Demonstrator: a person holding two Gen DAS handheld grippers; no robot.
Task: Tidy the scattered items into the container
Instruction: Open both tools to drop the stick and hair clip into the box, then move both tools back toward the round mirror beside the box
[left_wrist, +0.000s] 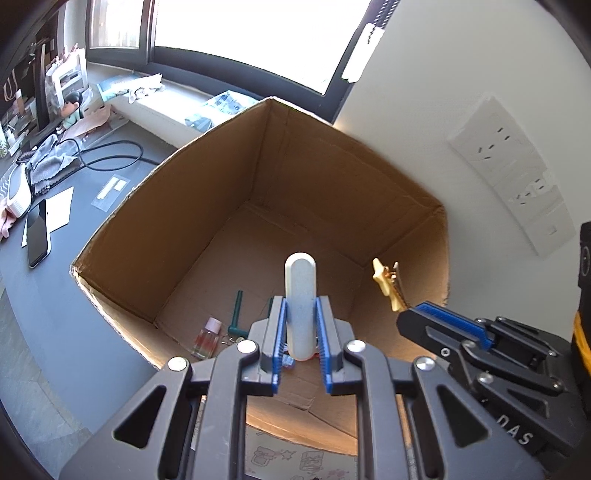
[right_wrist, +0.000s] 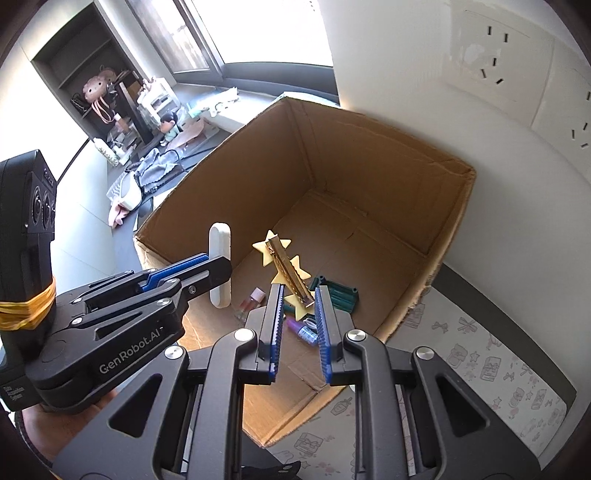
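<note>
Over the box (left_wrist: 177, 206) — left gripper (left_wrist: 300, 314) clamps stiff, smooth stick (left_wrist: 300, 291) mid-length; right gripper (right_wrist: 299, 299) pinches light star clip (right_wrist: 284, 269) — slippery.

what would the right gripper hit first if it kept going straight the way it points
Probably the items on the cardboard box floor: the purple bottle and green tool lie just beyond the right gripper and its star hair clip. Depth is unclear.
</note>
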